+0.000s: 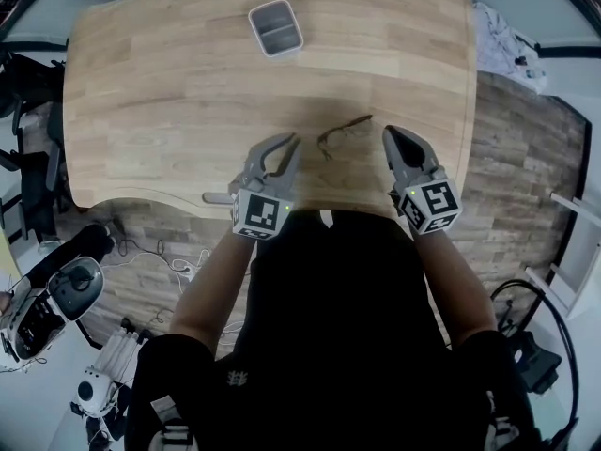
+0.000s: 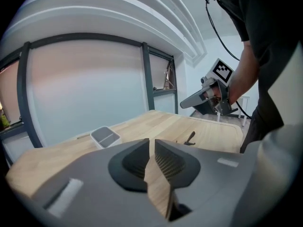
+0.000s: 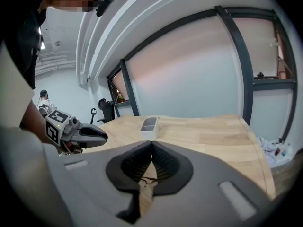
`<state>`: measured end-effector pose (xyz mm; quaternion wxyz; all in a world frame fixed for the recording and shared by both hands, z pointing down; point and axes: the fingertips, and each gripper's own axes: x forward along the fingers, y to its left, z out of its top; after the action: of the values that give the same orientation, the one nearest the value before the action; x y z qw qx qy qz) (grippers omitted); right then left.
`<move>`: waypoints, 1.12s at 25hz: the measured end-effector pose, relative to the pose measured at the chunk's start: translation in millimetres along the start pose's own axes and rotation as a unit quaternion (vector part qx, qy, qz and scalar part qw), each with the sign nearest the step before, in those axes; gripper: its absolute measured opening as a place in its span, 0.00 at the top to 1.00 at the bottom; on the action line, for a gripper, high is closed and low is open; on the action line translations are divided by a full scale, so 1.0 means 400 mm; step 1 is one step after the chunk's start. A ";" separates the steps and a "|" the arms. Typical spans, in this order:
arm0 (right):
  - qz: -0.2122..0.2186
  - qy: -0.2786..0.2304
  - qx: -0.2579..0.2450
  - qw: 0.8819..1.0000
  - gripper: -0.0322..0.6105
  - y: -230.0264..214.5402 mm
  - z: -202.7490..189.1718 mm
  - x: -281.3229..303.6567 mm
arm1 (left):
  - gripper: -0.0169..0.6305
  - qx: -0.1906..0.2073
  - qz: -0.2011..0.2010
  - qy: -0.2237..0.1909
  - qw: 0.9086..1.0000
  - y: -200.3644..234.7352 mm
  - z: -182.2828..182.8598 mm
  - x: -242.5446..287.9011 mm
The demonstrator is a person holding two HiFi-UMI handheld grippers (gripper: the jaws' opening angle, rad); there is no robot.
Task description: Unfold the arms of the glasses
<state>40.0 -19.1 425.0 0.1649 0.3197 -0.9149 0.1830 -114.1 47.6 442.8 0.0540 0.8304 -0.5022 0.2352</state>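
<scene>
The glasses lie slantwise between the slightly spread, empty left gripper and the pressed-together right gripper, near both.

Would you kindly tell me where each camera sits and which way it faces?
Head view: on the head, looking steeply down at the table; arms, left claw, right claw show.
Left gripper view: on the left claw, facing the window; the right claw and arm show.
Right gripper view: on the right claw, facing the window; the left claw shows.
All share the tray and glasses.
</scene>
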 end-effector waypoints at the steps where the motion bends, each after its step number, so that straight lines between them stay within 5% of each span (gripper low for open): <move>1: 0.002 -0.002 0.000 1.000 0.95 -0.003 0.001 -0.005 | 0.91 -0.001 0.006 -0.001 1.000 0.005 0.011 0.001; 7: 0.025 0.003 0.006 1.000 0.95 -0.032 -0.019 -0.024 | 0.96 -0.073 0.052 -0.006 0.996 0.032 0.041 0.022; 15: 0.061 0.024 -0.001 0.998 0.95 -0.045 -0.081 -0.009 | 0.96 -0.086 0.097 0.003 0.992 0.030 0.039 0.030; 24: 0.098 0.065 -0.080 0.990 0.95 0.001 -0.143 0.057 | 0.96 -0.091 0.075 0.004 0.993 0.021 -0.005 0.058; 28: 0.120 0.089 -0.072 0.986 0.95 0.013 -0.182 0.099 | 0.96 -0.081 0.062 0.005 0.995 0.020 -0.021 0.053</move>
<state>20.9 -4.0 504.3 0.2453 0.1772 -0.9391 0.1626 -115.5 29.4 458.6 0.1095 0.7895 -0.5695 0.2010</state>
